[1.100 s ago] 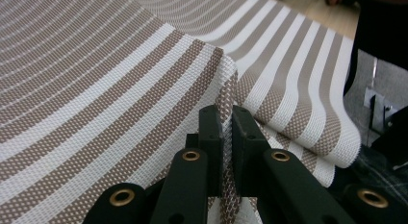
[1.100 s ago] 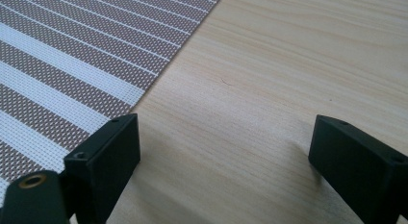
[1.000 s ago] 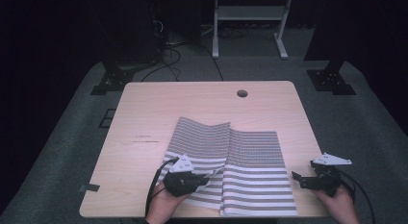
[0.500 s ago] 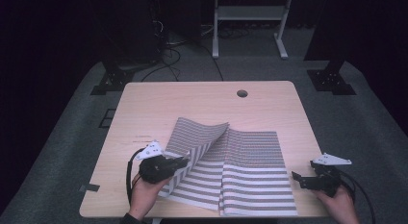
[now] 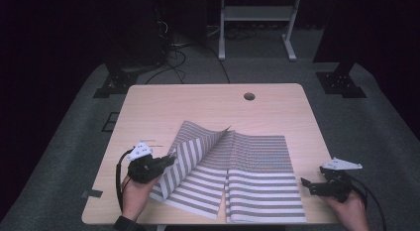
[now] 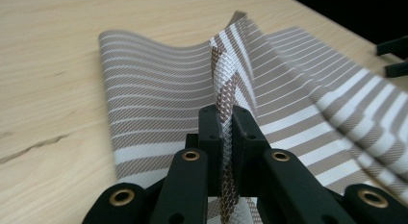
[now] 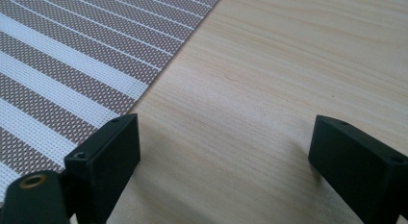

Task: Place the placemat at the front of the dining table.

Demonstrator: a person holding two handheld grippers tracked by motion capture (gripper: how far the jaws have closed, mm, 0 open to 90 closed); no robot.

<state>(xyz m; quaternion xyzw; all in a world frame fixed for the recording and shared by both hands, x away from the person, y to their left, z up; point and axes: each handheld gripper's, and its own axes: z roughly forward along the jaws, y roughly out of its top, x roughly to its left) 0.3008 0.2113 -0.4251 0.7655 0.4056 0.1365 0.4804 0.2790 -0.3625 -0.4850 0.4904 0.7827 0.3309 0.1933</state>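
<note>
High view first, from the left: a hand [image 5: 132,197] comes up from the near edge of the pale wooden table [image 5: 198,107] gripping the left tongs [image 5: 170,160], which are pinching the left edge of a brown-and-white striped placemat [image 5: 257,181]. That left part of the mat is lifted off the wood and curls up toward a ridge running through the middle of the mat, while the right part lies flat on the table. Left gripper view shows it close up: the two black jaws are pressed onto a thin, upright fold of the woven mat [image 6: 225,137], with the rest of the cloth sagging away on both sides. Farther right, beyond the mat's right edge and just clear of it, the other hand [image 5: 349,211] holds the right tongs [image 5: 304,183] low over bare wood near the table's near right corner. Right gripper view shows its jaws spread wide with nothing between them, the mat's striped edge [image 7: 72,56] lying beside the left jaw.
</note>
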